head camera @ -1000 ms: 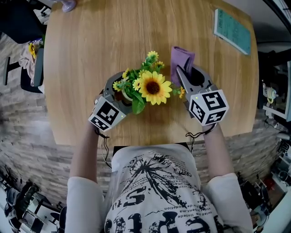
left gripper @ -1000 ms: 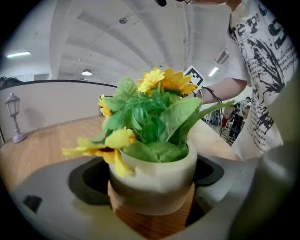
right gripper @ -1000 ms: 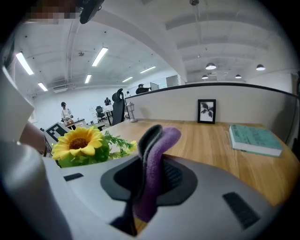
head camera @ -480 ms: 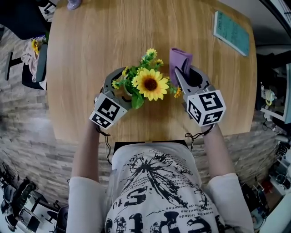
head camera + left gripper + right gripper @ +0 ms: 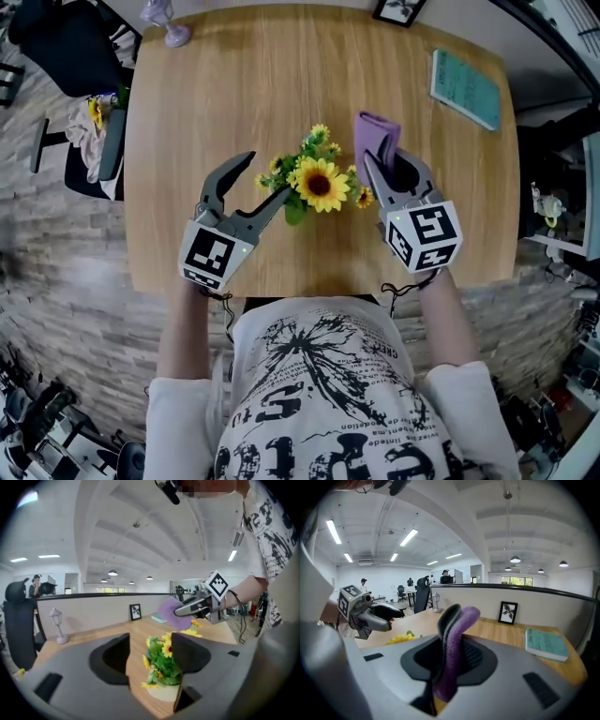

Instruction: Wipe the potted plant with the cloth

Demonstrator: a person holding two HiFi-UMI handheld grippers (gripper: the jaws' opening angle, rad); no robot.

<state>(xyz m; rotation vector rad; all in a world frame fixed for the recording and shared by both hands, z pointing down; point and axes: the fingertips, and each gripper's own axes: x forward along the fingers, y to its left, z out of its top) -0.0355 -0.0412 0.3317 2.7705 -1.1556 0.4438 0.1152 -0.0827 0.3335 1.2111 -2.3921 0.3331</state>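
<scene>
The potted plant (image 5: 319,183), a sunflower among small yellow blooms and green leaves, stands mid-table; its pale pot (image 5: 161,693) shows on the wood in the left gripper view. My left gripper (image 5: 265,175) hangs above the table just left of the plant, and its jaws have just been closing with nothing between them. Its right finger (image 5: 277,197) ends by a leaf, and I cannot tell whether it touches. My right gripper (image 5: 384,159), right of the flowers, is shut on a folded purple cloth (image 5: 375,139), which sticks up past the jaws (image 5: 457,634).
At the table's far right lies a teal book (image 5: 466,89). A small picture frame (image 5: 398,9) and a lamp figurine (image 5: 166,23) stand along the far edge. A black chair (image 5: 56,47) sits off the left side. The wooden table (image 5: 234,84) ends just before my body.
My left gripper has risen from around the pot, and its jaws stand narrower than before. The right gripper with the cloth has risen a little. The plant stays where it was.
</scene>
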